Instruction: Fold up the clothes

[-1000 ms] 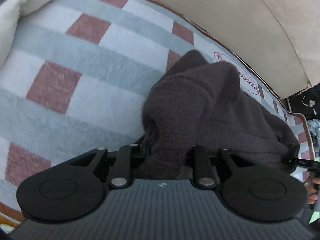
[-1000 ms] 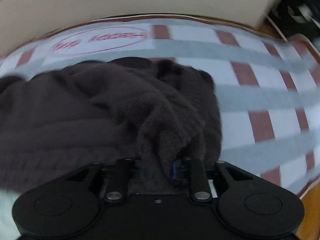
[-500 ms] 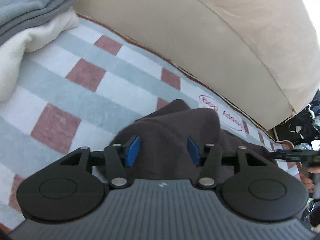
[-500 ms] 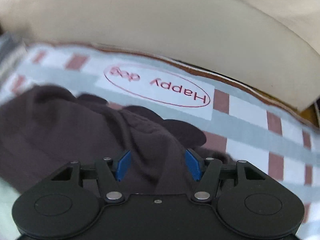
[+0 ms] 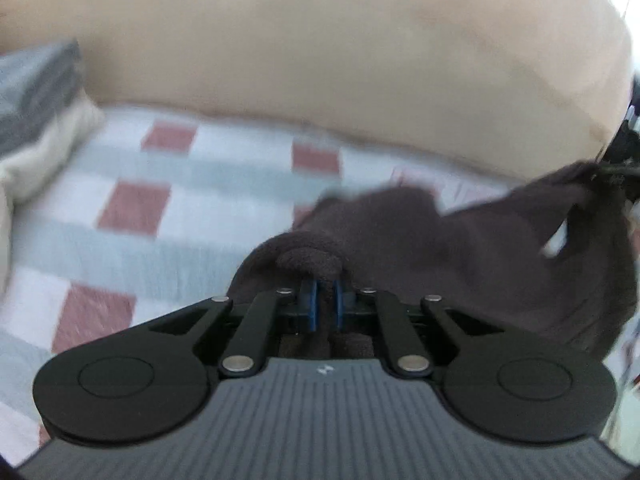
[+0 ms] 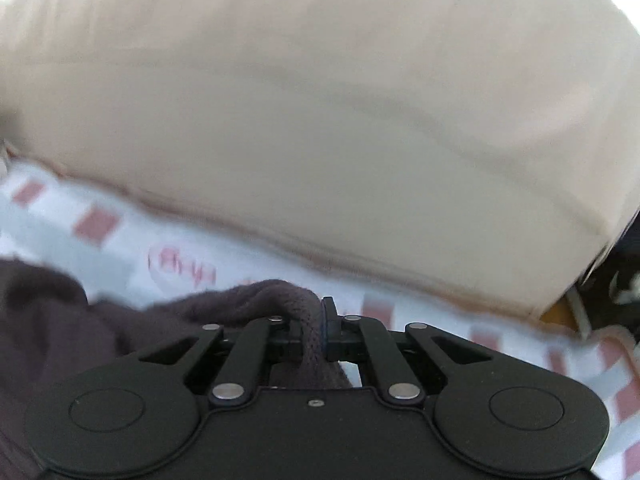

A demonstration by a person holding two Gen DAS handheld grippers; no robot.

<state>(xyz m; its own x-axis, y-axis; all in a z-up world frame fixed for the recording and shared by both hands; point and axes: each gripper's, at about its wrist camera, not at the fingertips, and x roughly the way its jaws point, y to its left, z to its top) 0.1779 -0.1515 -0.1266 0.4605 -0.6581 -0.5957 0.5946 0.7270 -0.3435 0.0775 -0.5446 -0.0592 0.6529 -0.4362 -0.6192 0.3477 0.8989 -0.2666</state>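
Counted two grippers: left gripper (image 5: 324,306) and right gripper (image 6: 318,334). Found one dark brown garment (image 5: 480,264). Saw one checked blanket (image 5: 168,216) underneath, one beige cushion (image 5: 320,60) along its far edge, and one stack of folded clothes (image 5: 36,92) at its far left corner.

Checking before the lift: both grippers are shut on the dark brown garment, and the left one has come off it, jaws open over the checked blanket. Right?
No. In the left wrist view the left gripper is shut on the dark brown garment, not open. The right gripper also grips it.
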